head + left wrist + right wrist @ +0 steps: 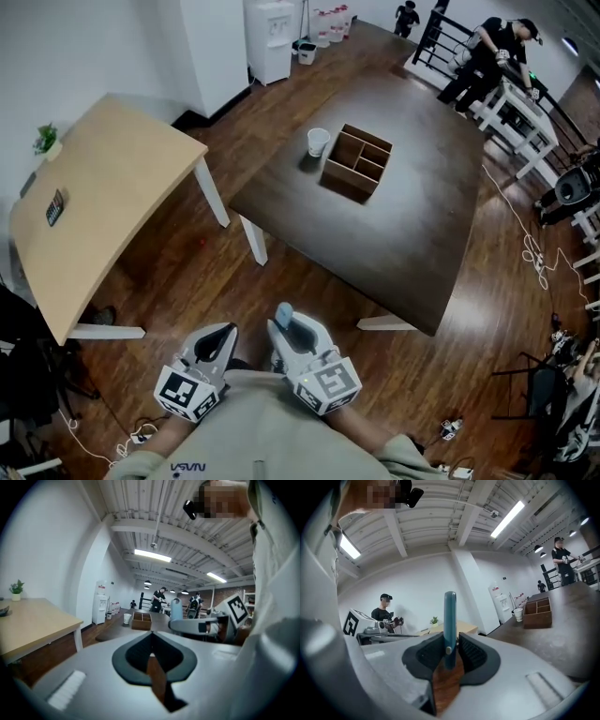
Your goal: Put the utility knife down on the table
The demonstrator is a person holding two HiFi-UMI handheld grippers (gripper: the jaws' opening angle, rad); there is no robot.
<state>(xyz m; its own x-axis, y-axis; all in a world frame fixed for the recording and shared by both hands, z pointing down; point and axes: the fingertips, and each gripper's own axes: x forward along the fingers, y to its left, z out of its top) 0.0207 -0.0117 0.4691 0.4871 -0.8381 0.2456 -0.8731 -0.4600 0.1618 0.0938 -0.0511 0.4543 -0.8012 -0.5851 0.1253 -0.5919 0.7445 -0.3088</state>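
A slim blue utility knife [449, 625] stands upright between the pads of my right gripper [450, 656], which is shut on it. From the head view, the knife [284, 314] and right gripper [285, 328] are held close to the body, over the wood floor and short of the dark table [394, 234]. My left gripper [223, 332] is beside it on the left. Its jaws [150, 641] meet at the tips with nothing between them. The left gripper view also catches the knife [176, 609] sticking up from the right gripper.
On the dark table stand a divided wooden box [357, 162] and a white cup [318, 142]. A light wooden table [103, 197] with a small dark device [55, 207] is at the left. A person [487, 56] works at the far right, and cables lie on the floor [534, 248].
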